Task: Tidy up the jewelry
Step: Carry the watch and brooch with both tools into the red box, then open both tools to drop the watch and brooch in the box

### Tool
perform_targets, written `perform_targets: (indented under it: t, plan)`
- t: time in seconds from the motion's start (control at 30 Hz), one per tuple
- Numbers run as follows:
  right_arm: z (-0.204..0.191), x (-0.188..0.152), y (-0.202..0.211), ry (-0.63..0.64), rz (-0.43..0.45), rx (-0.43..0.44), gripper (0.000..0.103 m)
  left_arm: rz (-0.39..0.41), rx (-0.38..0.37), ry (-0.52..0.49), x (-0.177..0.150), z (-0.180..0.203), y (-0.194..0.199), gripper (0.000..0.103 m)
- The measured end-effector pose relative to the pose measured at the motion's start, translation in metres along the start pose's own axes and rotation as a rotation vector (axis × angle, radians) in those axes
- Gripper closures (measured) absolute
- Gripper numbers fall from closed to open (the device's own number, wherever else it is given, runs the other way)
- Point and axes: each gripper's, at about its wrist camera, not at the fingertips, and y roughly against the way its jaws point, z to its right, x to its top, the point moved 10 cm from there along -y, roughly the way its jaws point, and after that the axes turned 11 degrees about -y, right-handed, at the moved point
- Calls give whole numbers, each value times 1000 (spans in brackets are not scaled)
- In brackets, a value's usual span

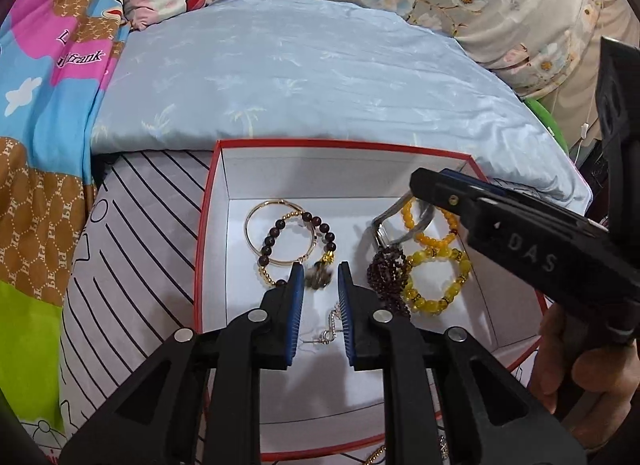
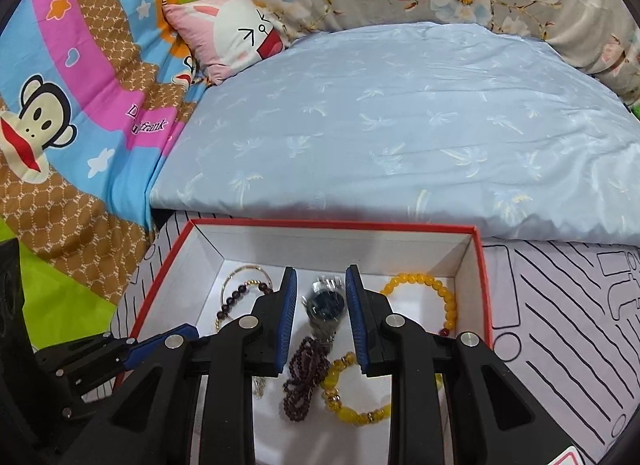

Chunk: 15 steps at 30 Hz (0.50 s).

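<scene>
Inside, round glossy yellow beads (image 2: 444, 297).

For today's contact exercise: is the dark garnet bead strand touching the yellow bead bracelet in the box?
Touching. In the left wrist view the dark bead strand lies against the yellow bead bracelet, no gap.

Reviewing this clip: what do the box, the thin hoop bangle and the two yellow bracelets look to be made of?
Box: likely cardboard, with matte white inside and thin red-edged walls.
Thin hoop bangle: looks like gold-toned metal, a slim rigid ring with a shine.
Yellow bracelets: glossy translucent beads, perhaps glass, resin or stone; the pictures cannot settle which. Small gold-coloured spacers sit between the larger beads.
</scene>
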Motion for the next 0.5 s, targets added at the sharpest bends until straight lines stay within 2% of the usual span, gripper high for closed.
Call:
perform_targets:
  t: [0.03,0.1,0.27,0.5]
  plan:
    - [-2,3,1,0,13,8,74,3,10,2,2,-1,0,67]
    - [-3,9,10,-5,50,5,69,26,35,18,6,-5,5,53]
    - [5,5,49,-11,104,-3,69,73,67,28,11,-13,27,49]
    - [23,-33,103,-19,118,-29,69,93,89,21,-3,-6,58,49]
